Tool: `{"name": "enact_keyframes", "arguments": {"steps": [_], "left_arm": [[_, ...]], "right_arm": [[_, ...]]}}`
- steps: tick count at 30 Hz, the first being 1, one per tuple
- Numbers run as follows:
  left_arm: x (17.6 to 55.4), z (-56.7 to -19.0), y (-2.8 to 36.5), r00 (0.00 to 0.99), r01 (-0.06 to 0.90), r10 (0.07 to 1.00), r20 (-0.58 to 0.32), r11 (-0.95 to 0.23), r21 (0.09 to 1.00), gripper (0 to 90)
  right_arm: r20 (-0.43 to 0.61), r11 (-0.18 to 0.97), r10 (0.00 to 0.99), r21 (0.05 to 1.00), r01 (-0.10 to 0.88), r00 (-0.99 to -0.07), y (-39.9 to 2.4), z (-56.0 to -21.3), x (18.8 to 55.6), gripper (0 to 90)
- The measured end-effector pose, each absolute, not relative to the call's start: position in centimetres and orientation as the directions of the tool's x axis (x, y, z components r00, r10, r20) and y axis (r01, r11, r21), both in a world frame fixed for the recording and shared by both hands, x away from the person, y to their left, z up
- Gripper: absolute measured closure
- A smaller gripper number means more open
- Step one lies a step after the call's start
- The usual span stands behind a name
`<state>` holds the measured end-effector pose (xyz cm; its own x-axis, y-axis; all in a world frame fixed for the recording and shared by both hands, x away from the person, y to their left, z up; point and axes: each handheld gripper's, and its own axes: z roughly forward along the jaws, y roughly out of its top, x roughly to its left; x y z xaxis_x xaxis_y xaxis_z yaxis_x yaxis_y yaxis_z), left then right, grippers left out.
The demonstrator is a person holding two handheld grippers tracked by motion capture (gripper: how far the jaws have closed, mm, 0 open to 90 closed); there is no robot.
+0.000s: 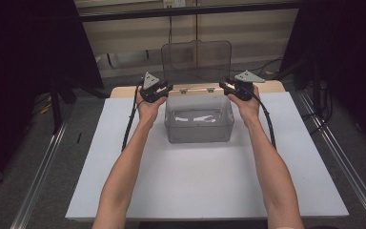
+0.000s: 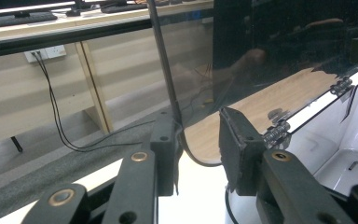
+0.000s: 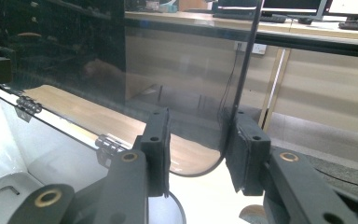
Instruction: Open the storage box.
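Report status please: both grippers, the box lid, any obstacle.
Left gripper and right gripper: fingers astride the lid side edges, clamp unclear. Lid upright, clear box open. Nothing in the way.

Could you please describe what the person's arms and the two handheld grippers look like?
Both forearms are bare, with no sleeves showing. The left gripper and right gripper are black, each topped by a grey three-cornered plate and trailing a black cable. Their jaws are flat black blocks on arms with brass-coloured pivots.

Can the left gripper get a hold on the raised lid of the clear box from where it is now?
Probably yes. The left gripper already straddles the lid at its lower corner, one of its fingers against the lid's edge, the other standing off, nothing between.
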<state>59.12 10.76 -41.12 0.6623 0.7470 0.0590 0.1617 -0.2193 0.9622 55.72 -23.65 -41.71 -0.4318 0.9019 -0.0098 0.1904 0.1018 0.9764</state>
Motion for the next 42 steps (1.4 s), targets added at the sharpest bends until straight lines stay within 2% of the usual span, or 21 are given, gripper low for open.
{"name": "enact_keyframes", "arguments": {"steps": [10, 29, 33, 37, 39, 41, 42], "left_arm": [[59.4, -41.26, 10.69, 0.672, 0.195, 0.74, 0.033, -0.219, 0.956, 61.9], [59.89, -41.36, 10.77, 0.669, 0.242, 0.743, -0.026, -0.185, 0.952, 57.6], [60.06, -41.56, 10.89, 0.652, 0.264, 0.756, -0.053, -0.161, 0.951, 52.7], [60.14, -41.7, 10.84, 0.653, 0.255, 0.756, -0.041, -0.168, 0.952, 51.2], [60.13, -41.78, 10.67, 0.675, 0.242, 0.737, -0.023, -0.191, 0.951, 52.3], [59.97, -41.94, 10.23, 0.677, 0.234, 0.736, -0.026, -0.181, 0.955, 55.4], [59.98, -42.05, 10.1, 0.662, 0.238, 0.749, -0.015, -0.192, 0.952, 54.7]], "right_arm": [[0.023, 0.076, 0.901, 0.975, 0.21, -0.434, -23.89, -42.02, 55.99, 60.7], [0.058, 0.062, 0.894, 0.966, 0.25, -0.444, -24.16, -42.23, 56.41, 56.8], [0.091, 0.034, 0.896, 0.961, 0.273, -0.435, -24.27, -42.31, 56.52, 54.4], [0.113, 0.013, 0.895, 0.96, 0.279, -0.431, -24.5, -42.53, 56.64, 51.8], [0.107, 0.02, 0.898, 0.96, 0.281, -0.427, -24.44, -42.59, 56.7, 52.3], [0.101, 0.04, 0.883, 0.957, 0.286, -0.459, -24.13, -42.62, 56.69, 63.1], [0.08, 0.047, 0.893, 0.962, 0.27, -0.442, -24.05, -42.59, 56.66, 57.6]]}}
